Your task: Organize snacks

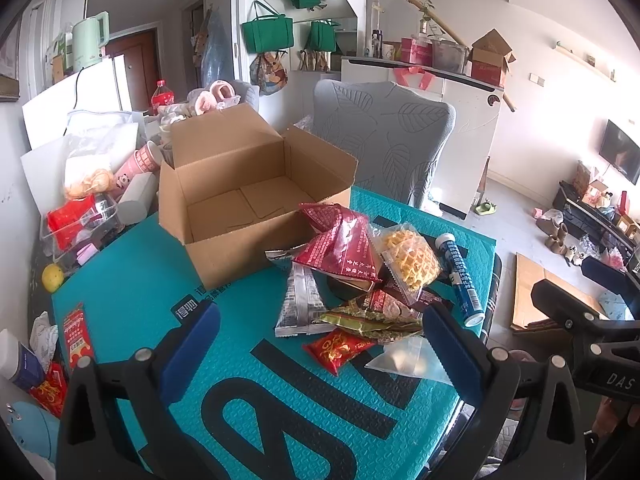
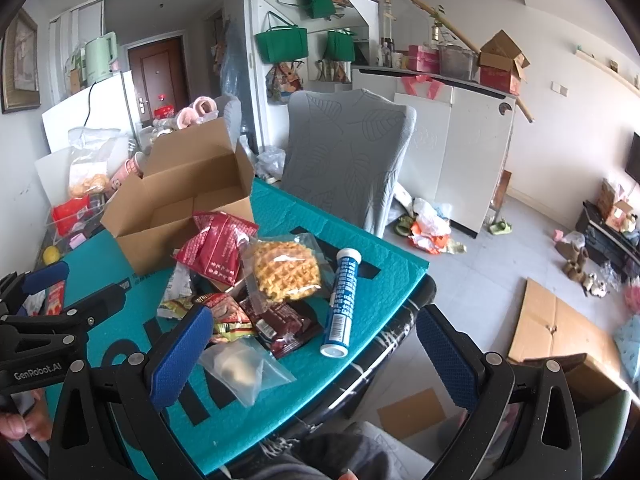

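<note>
Both the left gripper (image 1: 320,354) and right gripper (image 2: 314,350) are wide open, holding nothing. The empty brown cardboard box (image 1: 240,196) sits at eleven o'clock from the pile of shiny snack packets (image 1: 352,276).

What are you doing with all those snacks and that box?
A person holds a grabbing tool in each hand over a teal mat. Both the left tool and the right tool are open and hold nothing. A pile of snacks, with a waffle packet, red packets and a blue tube, lies beside a cardboard box. The box is open and nothing is inside it, so sorting has not begun.
</note>
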Motion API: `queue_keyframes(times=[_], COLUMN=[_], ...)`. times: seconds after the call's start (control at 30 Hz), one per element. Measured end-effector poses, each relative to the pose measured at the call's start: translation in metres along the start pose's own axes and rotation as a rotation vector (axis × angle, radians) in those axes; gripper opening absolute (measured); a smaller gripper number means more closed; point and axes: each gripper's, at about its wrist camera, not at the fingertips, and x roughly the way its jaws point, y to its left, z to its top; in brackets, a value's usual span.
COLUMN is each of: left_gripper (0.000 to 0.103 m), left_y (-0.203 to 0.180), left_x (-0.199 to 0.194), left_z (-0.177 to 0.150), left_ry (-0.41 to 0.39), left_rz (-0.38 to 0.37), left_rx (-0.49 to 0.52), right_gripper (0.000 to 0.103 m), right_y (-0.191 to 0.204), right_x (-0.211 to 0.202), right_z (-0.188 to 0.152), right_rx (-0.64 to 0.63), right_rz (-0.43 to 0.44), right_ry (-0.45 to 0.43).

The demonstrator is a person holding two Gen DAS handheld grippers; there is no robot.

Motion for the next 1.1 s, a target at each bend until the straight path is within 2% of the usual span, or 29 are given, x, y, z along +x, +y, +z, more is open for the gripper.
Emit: queue_keyframes(times=[1.1], left_gripper=[0.103], left_y=[-0.0014], left_x=[0.0058], left_z=[-0.0019], left_ry=[0.014], left_rz=[0.007], left_rx=[0.012], right_gripper=[0.103], right_y=[-0.0072], right_x=[0.0002], right_z=[-0.0072], right_rx=[0.01], right_rz=[-0.003], right_ry=[-0.002])
